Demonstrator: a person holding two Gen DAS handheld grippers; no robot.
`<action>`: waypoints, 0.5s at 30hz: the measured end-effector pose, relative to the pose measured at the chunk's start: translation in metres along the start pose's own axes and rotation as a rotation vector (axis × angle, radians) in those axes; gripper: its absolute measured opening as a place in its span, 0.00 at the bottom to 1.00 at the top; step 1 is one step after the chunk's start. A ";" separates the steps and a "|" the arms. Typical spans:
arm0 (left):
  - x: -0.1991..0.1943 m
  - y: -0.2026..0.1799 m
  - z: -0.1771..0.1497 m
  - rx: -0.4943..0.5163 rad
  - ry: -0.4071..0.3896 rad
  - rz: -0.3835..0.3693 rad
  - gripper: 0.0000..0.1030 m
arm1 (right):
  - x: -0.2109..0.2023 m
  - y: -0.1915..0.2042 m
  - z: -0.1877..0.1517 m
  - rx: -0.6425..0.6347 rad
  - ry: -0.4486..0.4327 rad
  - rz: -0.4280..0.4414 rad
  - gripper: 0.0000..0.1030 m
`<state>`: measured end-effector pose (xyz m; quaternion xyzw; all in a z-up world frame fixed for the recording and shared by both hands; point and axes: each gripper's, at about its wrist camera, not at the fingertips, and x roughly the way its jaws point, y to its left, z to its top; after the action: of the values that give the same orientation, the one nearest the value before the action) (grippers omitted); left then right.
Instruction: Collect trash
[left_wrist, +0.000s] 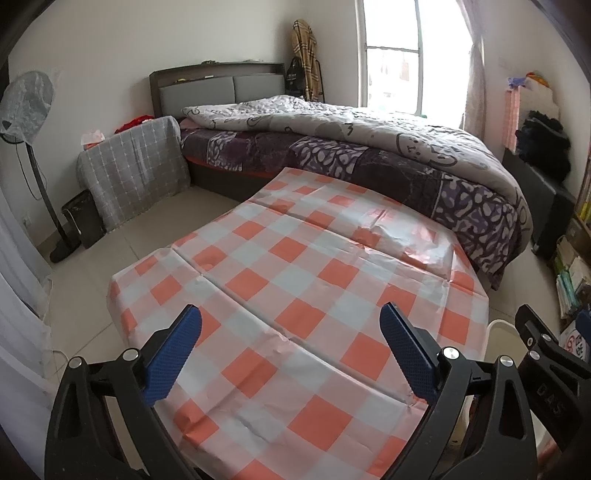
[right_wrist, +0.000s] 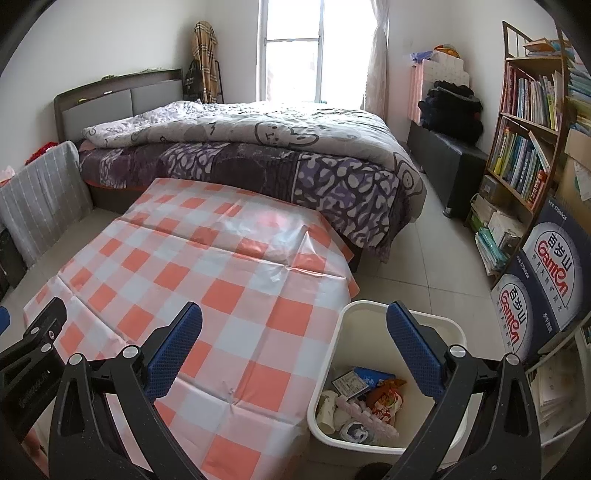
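A white trash bin (right_wrist: 369, 314) stands on the floor to the right of a table covered with an orange-and-white checked cloth (right_wrist: 207, 273). Inside the bin lie wrappers and crumpled paper (right_wrist: 364, 406). My right gripper (right_wrist: 293, 339) is open and empty, above the table's right edge and the bin. My left gripper (left_wrist: 291, 339) is open and empty above the checked cloth (left_wrist: 295, 266). The bin's rim (left_wrist: 498, 326) peeks out at the table's right edge in the left wrist view. No trash shows on the cloth.
A bed (right_wrist: 258, 147) with a purple and grey quilt stands behind the table. A bookshelf (right_wrist: 528, 129) and blue Ganten boxes (right_wrist: 554, 266) are on the right. A fan (left_wrist: 29, 110) and a cloth-covered stand (left_wrist: 133, 170) are on the left.
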<state>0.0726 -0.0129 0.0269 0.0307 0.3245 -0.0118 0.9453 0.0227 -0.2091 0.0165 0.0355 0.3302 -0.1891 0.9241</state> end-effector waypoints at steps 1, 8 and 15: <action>0.000 -0.001 0.000 0.005 -0.001 -0.003 0.91 | 0.000 0.000 0.000 -0.001 0.001 0.000 0.93; -0.002 -0.001 0.001 0.011 -0.007 -0.009 0.90 | 0.001 0.000 0.001 0.002 0.000 -0.001 0.93; 0.001 -0.004 0.001 0.011 0.017 -0.003 0.90 | 0.001 -0.001 0.001 0.000 0.001 0.000 0.93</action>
<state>0.0739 -0.0173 0.0272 0.0352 0.3326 -0.0148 0.9423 0.0238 -0.2102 0.0165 0.0356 0.3308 -0.1893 0.9238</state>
